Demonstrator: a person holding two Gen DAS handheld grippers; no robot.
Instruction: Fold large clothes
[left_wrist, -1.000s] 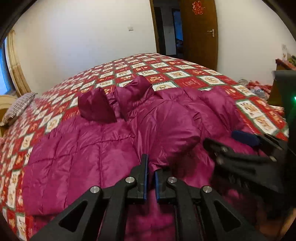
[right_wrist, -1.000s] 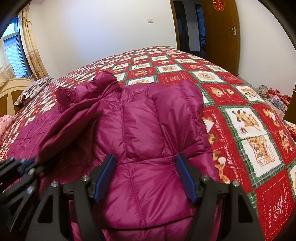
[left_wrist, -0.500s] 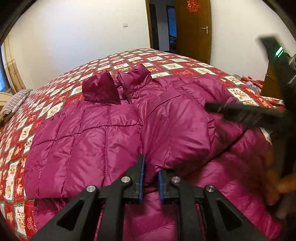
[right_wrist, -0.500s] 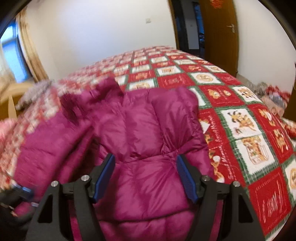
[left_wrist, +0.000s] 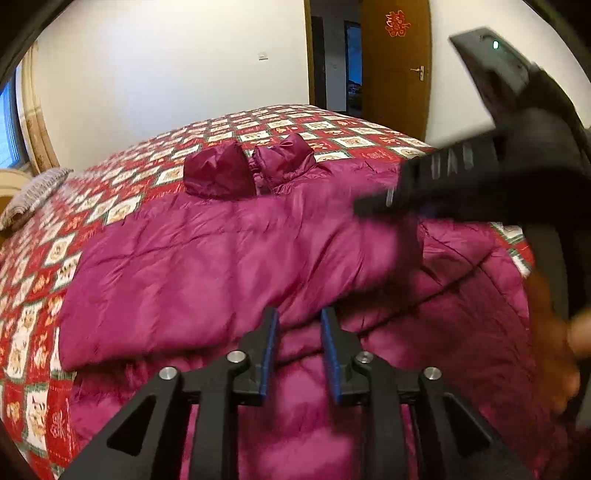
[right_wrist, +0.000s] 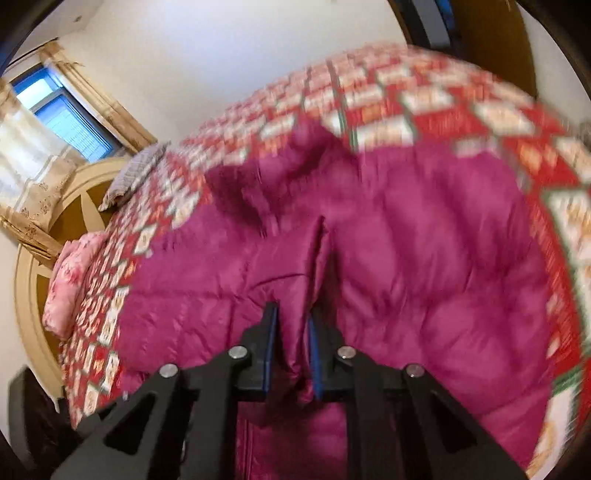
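1. Jacket (left_wrist: 229, 258) lies spread at bed (left_wrist: 122, 206) centre, collar at 12 o'clock.
2. Left claw (left_wrist: 298, 325) has just opened narrowly, releasing fabric.
3. Right claw (right_wrist: 291, 325) has just closed, pinching a jacket fold; next fold starts.

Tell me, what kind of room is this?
Most likely a bedroom in a home. There's a big bed with a red patchwork quilt, a pillow by the headboard, and a curtained window.
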